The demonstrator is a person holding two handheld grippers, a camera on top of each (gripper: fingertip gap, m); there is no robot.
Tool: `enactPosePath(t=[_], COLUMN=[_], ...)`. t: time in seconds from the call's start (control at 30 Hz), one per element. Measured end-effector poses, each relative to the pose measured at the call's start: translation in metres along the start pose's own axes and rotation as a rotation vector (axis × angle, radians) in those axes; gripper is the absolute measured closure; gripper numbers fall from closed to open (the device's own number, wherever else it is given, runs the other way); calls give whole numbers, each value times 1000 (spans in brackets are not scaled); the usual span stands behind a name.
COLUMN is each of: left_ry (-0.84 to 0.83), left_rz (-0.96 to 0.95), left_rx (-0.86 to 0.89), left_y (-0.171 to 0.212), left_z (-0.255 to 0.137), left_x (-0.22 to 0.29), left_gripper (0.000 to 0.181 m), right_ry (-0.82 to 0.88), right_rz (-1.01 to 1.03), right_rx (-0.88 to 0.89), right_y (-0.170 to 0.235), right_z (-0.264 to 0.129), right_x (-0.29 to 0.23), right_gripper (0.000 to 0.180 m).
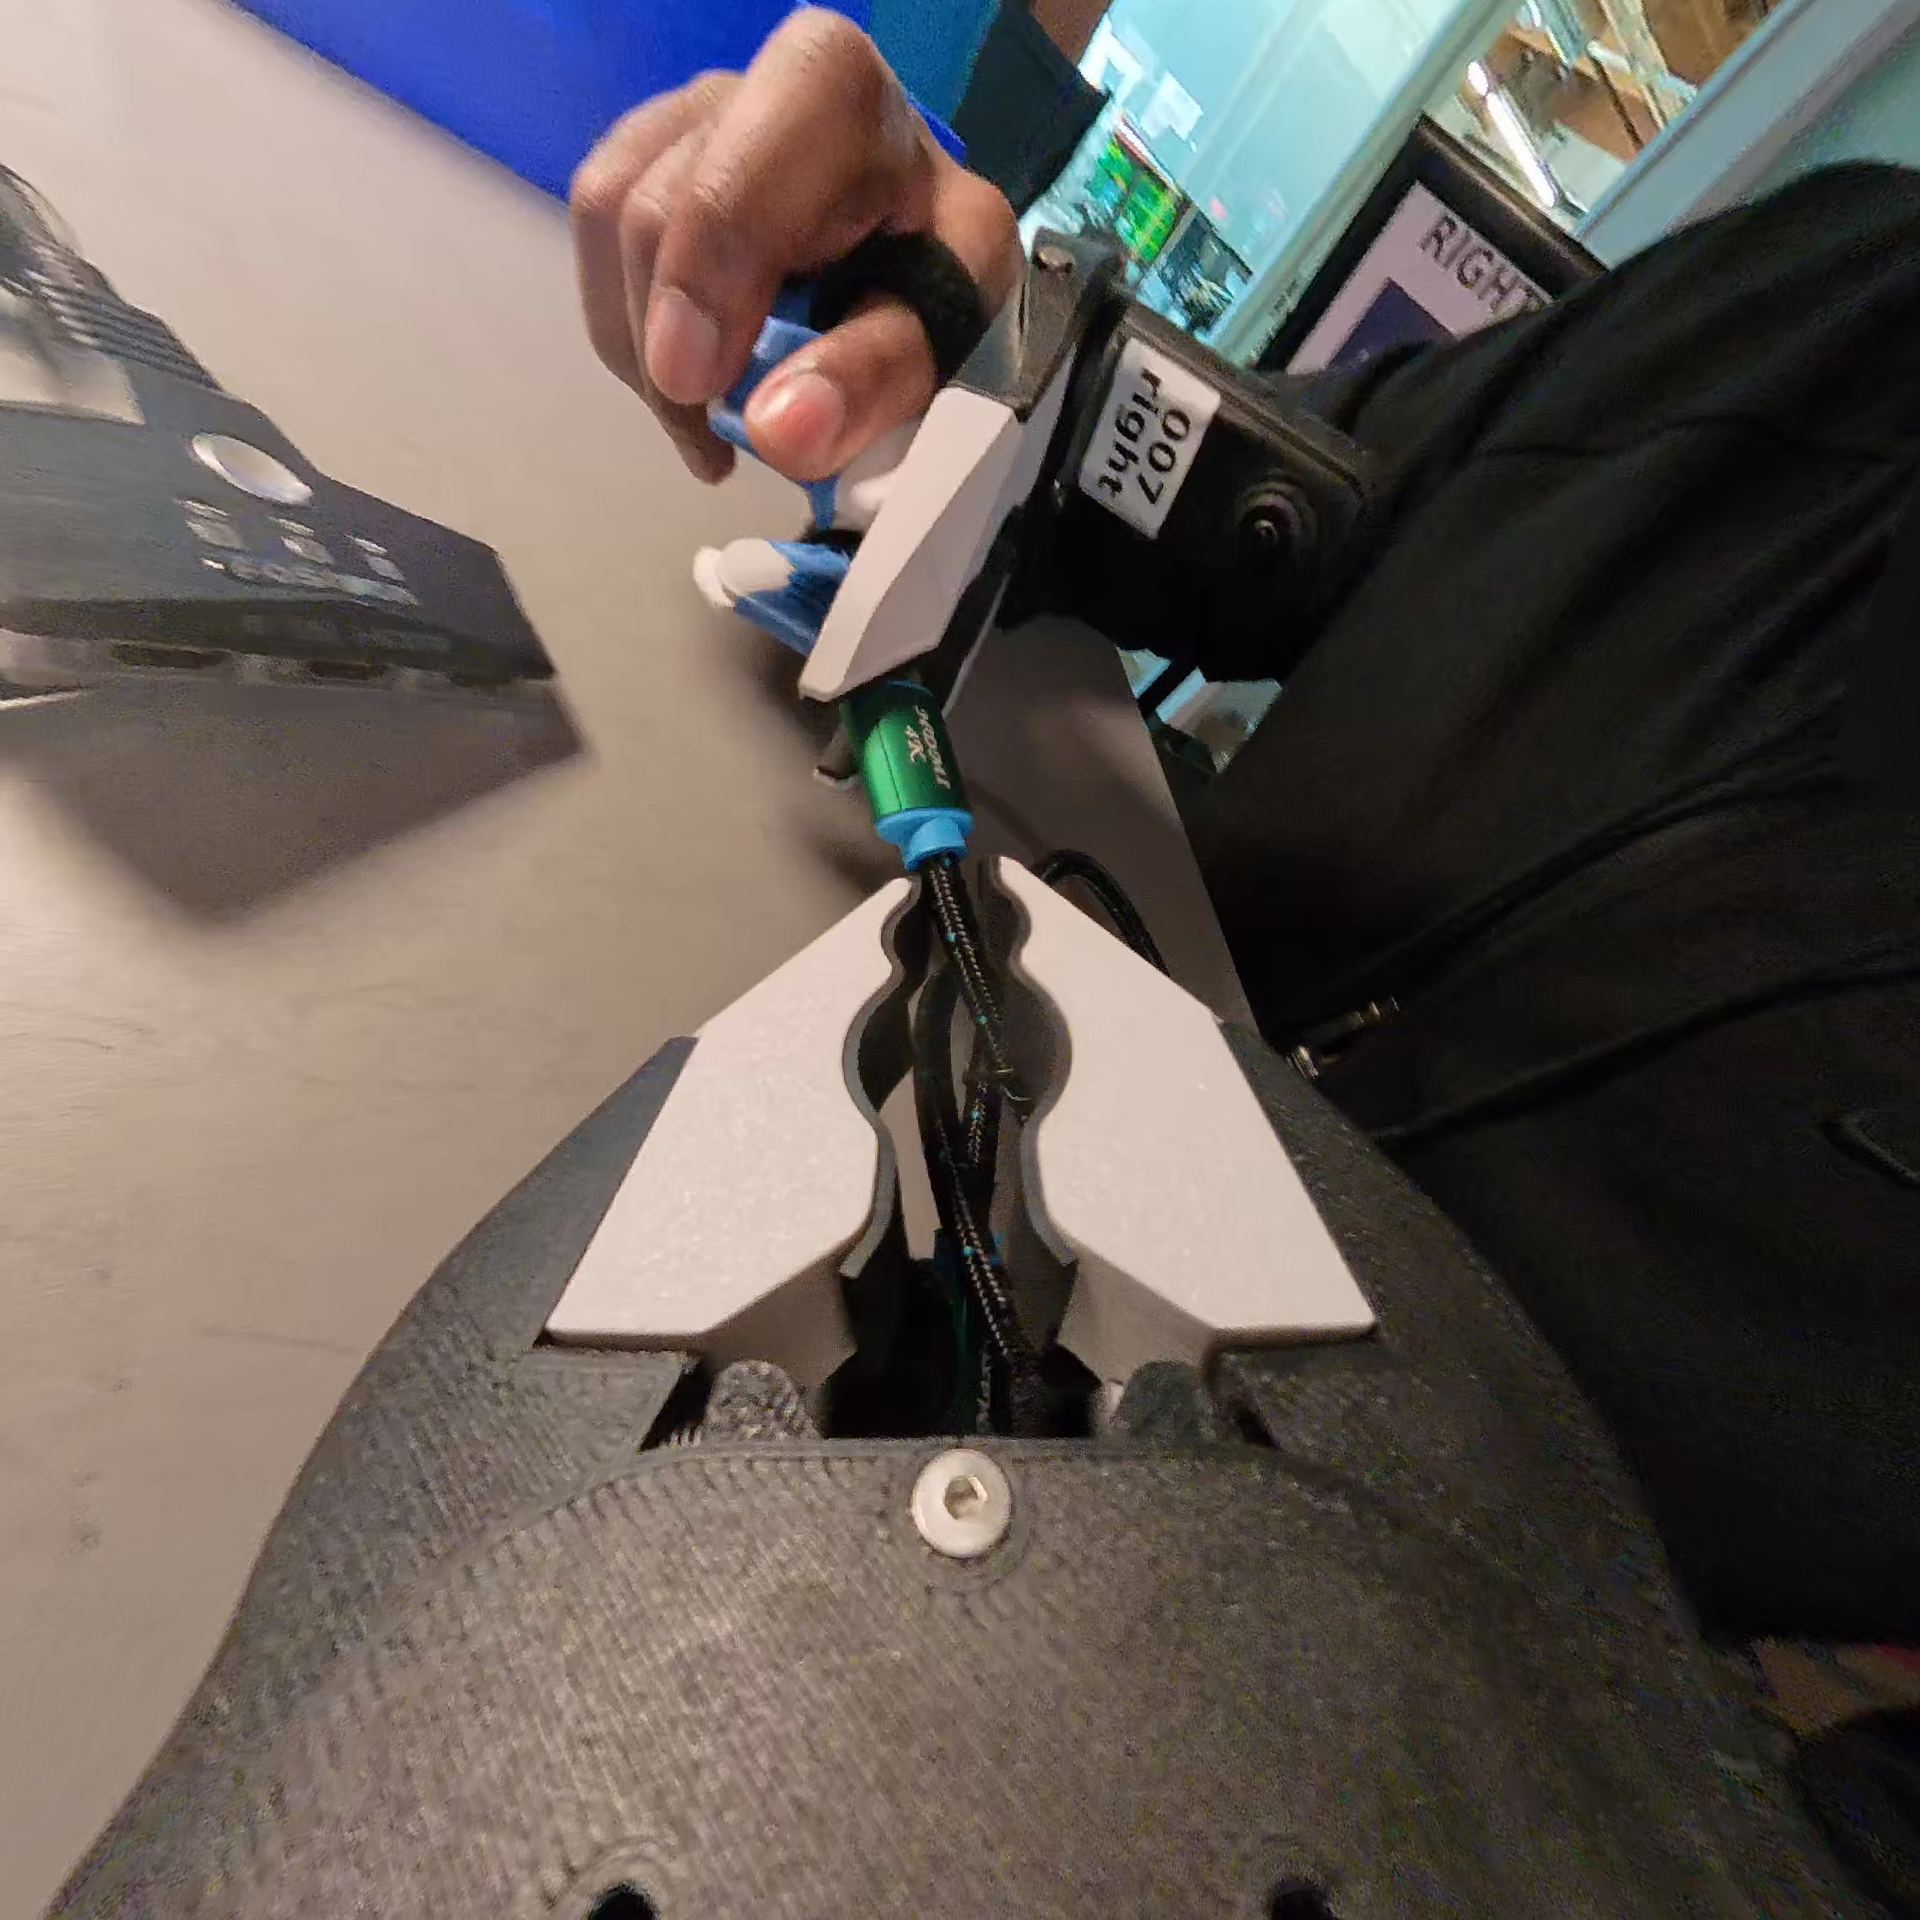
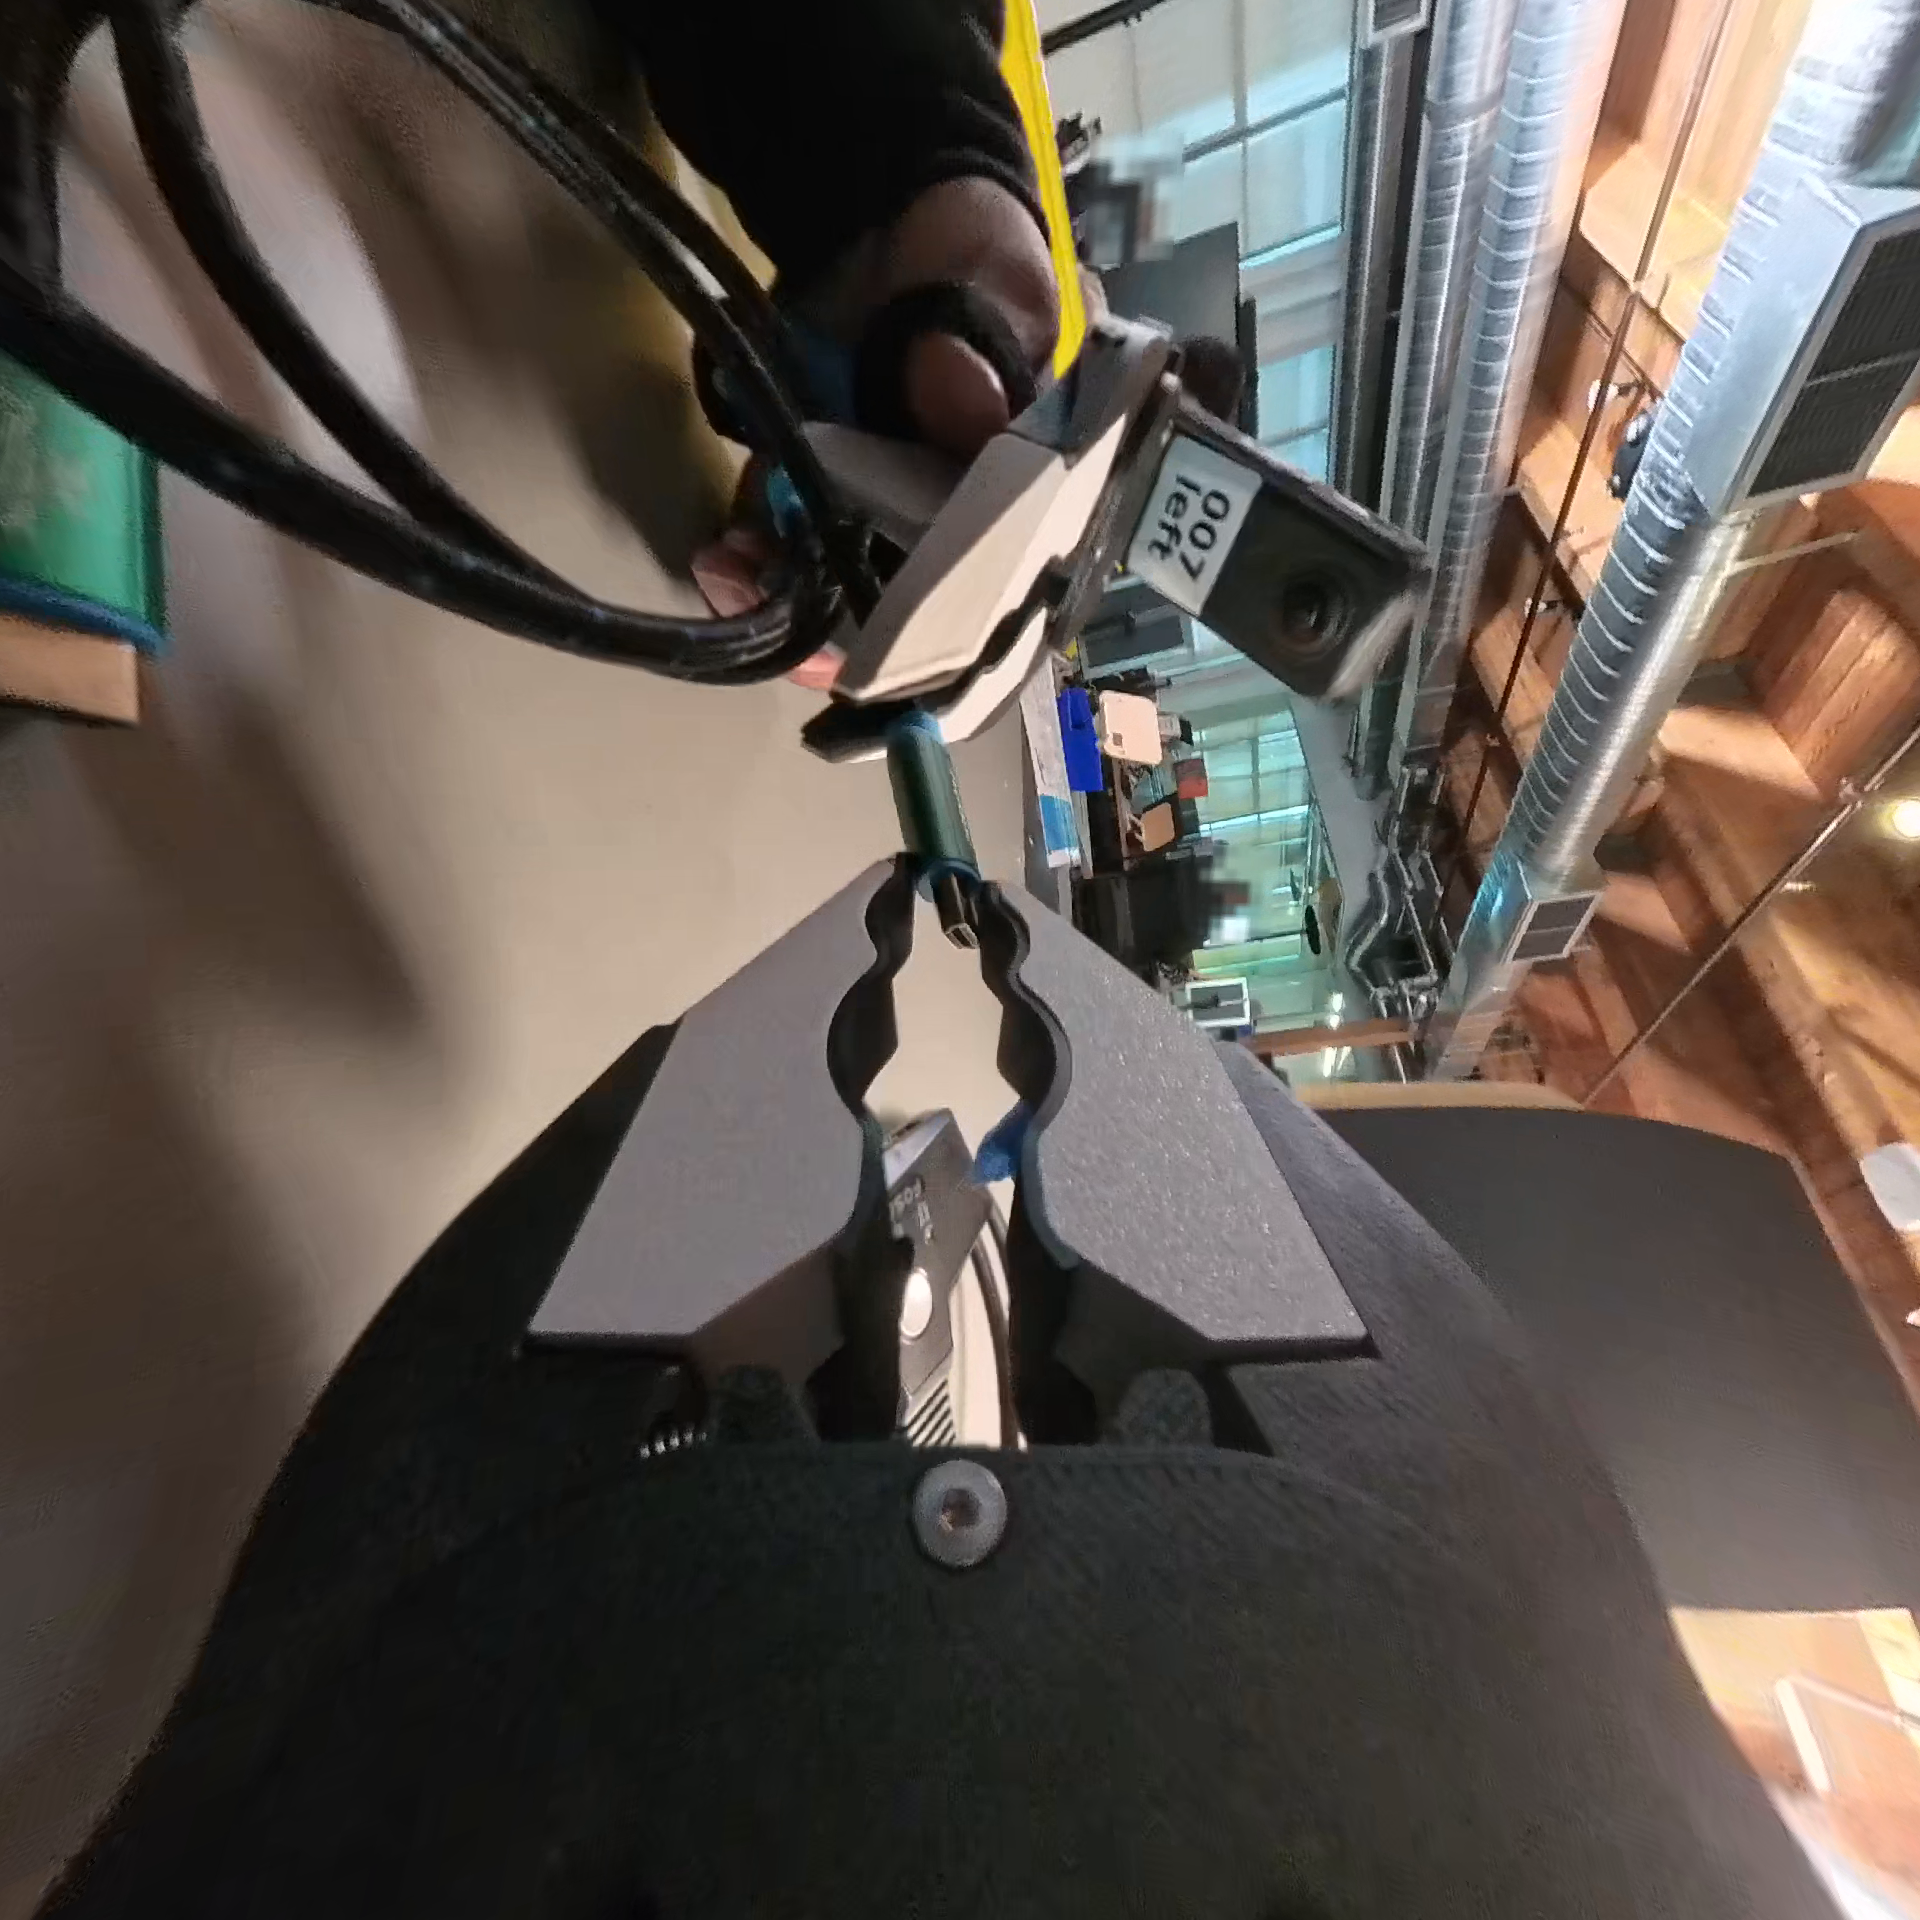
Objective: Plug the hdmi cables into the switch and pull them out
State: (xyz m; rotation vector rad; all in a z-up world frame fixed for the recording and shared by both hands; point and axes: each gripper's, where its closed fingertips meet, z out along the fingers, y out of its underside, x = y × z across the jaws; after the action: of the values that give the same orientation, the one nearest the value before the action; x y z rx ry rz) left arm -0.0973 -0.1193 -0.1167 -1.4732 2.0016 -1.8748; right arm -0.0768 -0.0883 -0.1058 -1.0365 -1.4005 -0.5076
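A green HDMI plug [image 1: 902,764] with blue collars hangs in the air between my two grippers. My left gripper [image 1: 951,883] is shut on its black braided cable [image 1: 961,1039] just behind the rear collar. My right gripper [image 1: 842,686] comes in from above and covers the plug's front end. In the right wrist view the plug [image 2: 930,795] points at me, and its metal tip [image 2: 958,923] sits between my right gripper's [image 2: 948,883] tips, which close on the front collar. The left gripper [image 2: 894,717] holds the other end. The black switch [image 1: 260,540] lies on the table, blurred.
The grey table [image 1: 312,1143] runs under everything. Loops of black cable [image 2: 416,468] hang from the left gripper. The switch shows through my right fingers [image 2: 925,1278]. A person's hand [image 1: 769,260] and black jacket [image 1: 1610,831] fill the right side. A green box [image 2: 62,520] sits at the left edge.
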Motion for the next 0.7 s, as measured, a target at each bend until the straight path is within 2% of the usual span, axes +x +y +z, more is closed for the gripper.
enactPosePath(t=[0.03,0.23,0.43,0.53,0.7], left_ry=[-18,-95,-143,-161,-232], left_rz=[-3,-12,24,34,107], left_rx=[21,147,387,459,512], left_y=[-3,-25,-63,-73,-84], left_z=[-2,-14,-55,-69,-85], left_x=[-4,-19,-19,-19,-18], left_gripper=[172,175,175,176,176], right_ry=[16,56,-149,-213,-282], right_rz=[30,242,599,644,604], right_rx=[-12,-79,22,7,-71], right_y=[4,29,19,20,26], right_z=[0,-2,-7,-5,1], right_x=[3,18,7,-4,-26], right_gripper=[164,160,153,153,151])
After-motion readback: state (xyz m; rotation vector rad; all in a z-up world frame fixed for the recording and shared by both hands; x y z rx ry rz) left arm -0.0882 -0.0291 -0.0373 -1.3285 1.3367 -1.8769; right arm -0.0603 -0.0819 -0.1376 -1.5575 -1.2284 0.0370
